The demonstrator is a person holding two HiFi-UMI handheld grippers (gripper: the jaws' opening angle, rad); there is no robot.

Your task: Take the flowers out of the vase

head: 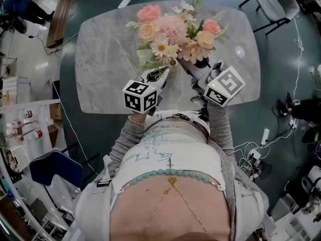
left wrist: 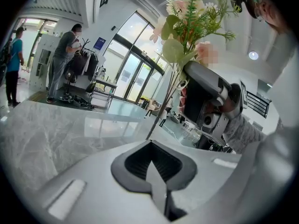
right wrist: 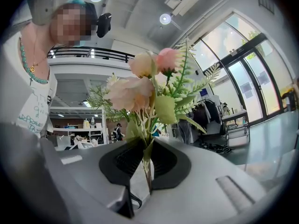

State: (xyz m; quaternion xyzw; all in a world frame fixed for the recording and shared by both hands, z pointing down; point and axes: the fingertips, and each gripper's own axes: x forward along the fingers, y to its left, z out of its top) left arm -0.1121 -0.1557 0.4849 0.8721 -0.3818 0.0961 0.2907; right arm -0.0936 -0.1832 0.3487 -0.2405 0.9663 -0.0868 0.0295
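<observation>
Over the far half of the table (head: 105, 59), at twelve o'clock in the head view, the flowers (head: 173, 34) stand upright: blooms on top, stems running straight down, long axis vertical. The right gripper (right wrist: 145, 148), at five o'clock of the bunch, has its tongs clamped on the gathered stems. The left gripper (left wrist: 150, 143), at seven o'clock, shows tongs pressed together; one thin stem (left wrist: 163, 106) rises from their tip, and whether it is pinched is unclear. No vase can be made out, so the lift looks done or nearly done, with setting the bunch down probably still to come.
</observation>
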